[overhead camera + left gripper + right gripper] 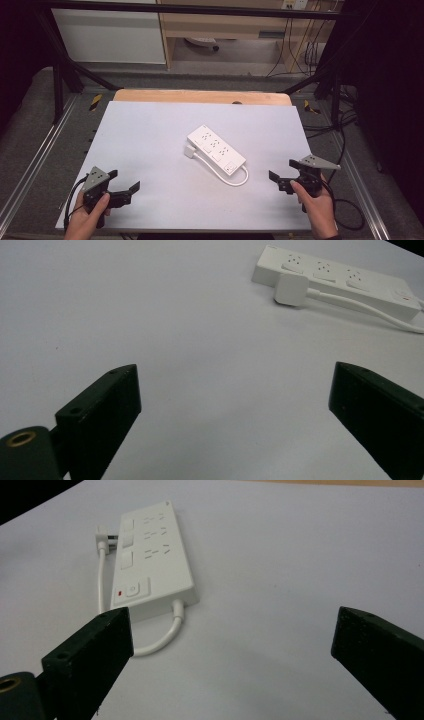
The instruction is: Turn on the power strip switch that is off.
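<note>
A white power strip lies diagonally in the middle of the white table top, its short cable looping back to a white plug that rests beside it. My left gripper sits open at the near left corner, far from the strip, with nothing between its jaws. My right gripper is open at the near right, a short way from the strip's switch end. From the left gripper the power strip and plug lie far ahead to the right. From the right gripper the power strip is ahead on the left.
The table top is a white sheet over a wooden board. Black frame bars and metal rails stand around it. Cables trail on the floor at the right.
</note>
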A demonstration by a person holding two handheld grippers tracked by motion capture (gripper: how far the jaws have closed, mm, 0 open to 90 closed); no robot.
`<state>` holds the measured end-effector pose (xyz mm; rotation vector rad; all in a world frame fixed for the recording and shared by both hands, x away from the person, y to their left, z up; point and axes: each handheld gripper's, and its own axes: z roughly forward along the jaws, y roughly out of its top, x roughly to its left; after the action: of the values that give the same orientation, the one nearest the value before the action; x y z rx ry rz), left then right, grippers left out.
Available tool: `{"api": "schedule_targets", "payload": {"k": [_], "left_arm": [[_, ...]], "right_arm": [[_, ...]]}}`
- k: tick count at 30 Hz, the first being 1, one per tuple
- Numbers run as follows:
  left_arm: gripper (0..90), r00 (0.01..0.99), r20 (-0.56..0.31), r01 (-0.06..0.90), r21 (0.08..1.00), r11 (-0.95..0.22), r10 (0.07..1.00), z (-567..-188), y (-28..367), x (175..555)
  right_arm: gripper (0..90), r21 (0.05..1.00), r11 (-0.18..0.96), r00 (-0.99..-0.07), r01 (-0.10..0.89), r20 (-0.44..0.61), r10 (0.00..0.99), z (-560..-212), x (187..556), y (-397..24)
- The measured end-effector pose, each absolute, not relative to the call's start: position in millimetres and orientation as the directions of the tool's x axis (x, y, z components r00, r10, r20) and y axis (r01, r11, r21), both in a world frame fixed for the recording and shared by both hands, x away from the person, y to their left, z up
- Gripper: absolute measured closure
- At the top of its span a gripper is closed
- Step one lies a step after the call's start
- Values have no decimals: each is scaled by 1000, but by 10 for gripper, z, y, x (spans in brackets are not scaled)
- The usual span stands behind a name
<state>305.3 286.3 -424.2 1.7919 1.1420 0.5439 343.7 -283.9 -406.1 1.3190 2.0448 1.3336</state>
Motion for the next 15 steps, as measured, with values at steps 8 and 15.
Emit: {"api": "schedule_targets", "payload": {"k": [8,15], "left_arm": [[65,475,-104,472,868,-153,874,-4246,2863,3048],[64,479,-99,471,867,-161,872,-4251,2853,3049]], "right_arm": [[41,861,102,-488,498,181,854,-3917,3525,-2809],[41,872,103,-499,479,173,849,-3816,3591,-2745]]}}
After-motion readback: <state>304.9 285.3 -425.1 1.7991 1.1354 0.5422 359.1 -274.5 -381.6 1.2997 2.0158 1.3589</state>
